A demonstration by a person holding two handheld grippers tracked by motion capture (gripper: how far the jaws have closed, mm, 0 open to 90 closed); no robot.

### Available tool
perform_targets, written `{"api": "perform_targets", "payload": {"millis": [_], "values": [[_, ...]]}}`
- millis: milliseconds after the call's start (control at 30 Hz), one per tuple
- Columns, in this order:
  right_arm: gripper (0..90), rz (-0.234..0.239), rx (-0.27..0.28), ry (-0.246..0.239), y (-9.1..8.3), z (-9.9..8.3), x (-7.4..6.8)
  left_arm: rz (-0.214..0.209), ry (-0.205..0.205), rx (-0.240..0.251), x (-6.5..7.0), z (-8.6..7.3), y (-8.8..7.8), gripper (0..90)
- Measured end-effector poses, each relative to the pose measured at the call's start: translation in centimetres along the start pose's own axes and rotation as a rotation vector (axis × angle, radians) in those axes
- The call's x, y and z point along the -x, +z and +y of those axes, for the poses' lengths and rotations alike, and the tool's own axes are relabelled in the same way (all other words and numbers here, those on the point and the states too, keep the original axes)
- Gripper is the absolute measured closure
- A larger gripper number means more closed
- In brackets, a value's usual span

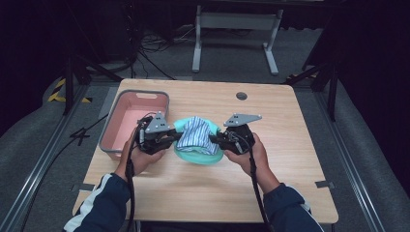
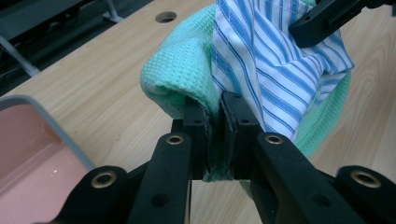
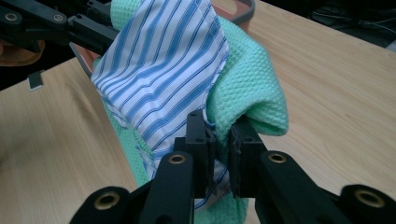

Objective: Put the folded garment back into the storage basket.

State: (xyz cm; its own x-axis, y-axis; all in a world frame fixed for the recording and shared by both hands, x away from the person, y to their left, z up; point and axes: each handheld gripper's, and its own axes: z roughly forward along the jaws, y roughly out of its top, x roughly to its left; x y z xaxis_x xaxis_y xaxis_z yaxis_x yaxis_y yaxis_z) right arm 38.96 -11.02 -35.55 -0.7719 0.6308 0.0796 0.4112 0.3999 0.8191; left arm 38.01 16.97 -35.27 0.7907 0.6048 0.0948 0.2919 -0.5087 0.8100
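Cloths are the business here: a green waffle-weave cloth [image 1: 199, 155] with a blue-and-white striped cloth [image 1: 194, 135] bunched on top of it, both gathered near the middle of the desk [image 1: 290, 145], just right of the pink basin [image 1: 126, 116].

Starting at the left, the basin stands at the desk's left edge with nothing visible inside it. Next to it, the left hand-held gripper [image 1: 170, 140] has its jaws closed on the left edge of the bundle; its own view shows a fold of green waffle cloth [image 2: 184, 70] squeezed between the black pads [image 2: 196, 122], with the striped fabric [image 2: 275, 70] rising just beside. In the middle the bundle looks raised at both ends, its lower part resting on or close to the desk. On the right, the right hand-held gripper [image 1: 216, 140] is clamped on the opposite edge; in its view the pads [image 3: 200, 135] pinch striped fabric [image 3: 163, 79] together with green cloth [image 3: 247, 88].

I judge the step to be a two-handed lift of the pair, probably toward the basin. The next move would call for both hands rising together, keeping an even pull so neither layer slips, then travelling left and clearing the basin's grey rim before letting go.
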Motion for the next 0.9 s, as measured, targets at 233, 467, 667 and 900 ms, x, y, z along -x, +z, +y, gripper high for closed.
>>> {"api": "perform_targets", "payload": {"millis": [233, 467, 667, 900], "values": [[80.5, 0.03, 0.016, -0.046, 1.4, 2.9, -1.3, 0.053, -0.059, 0.032, -1.4, -1.0, -2.8, 80.8], [80.4, 0.078, 0.031, -0.08, 3.5, 5.6, -2.8, 0.116, -0.109, 0.055, -3.3, -2.2, -5.6, 80.8], [80.4, 0.108, 0.038, -0.099, 5.4, 7.5, -4.1, 0.183, -0.127, 0.058, -4.7, -3.0, -7.5, 80.8], [80.4, 0.132, 0.04, -0.102, 8.2, 9.6, -6.1, 0.257, -0.149, 0.061, -6.7, -4.1, -9.3, 80.8]]}}
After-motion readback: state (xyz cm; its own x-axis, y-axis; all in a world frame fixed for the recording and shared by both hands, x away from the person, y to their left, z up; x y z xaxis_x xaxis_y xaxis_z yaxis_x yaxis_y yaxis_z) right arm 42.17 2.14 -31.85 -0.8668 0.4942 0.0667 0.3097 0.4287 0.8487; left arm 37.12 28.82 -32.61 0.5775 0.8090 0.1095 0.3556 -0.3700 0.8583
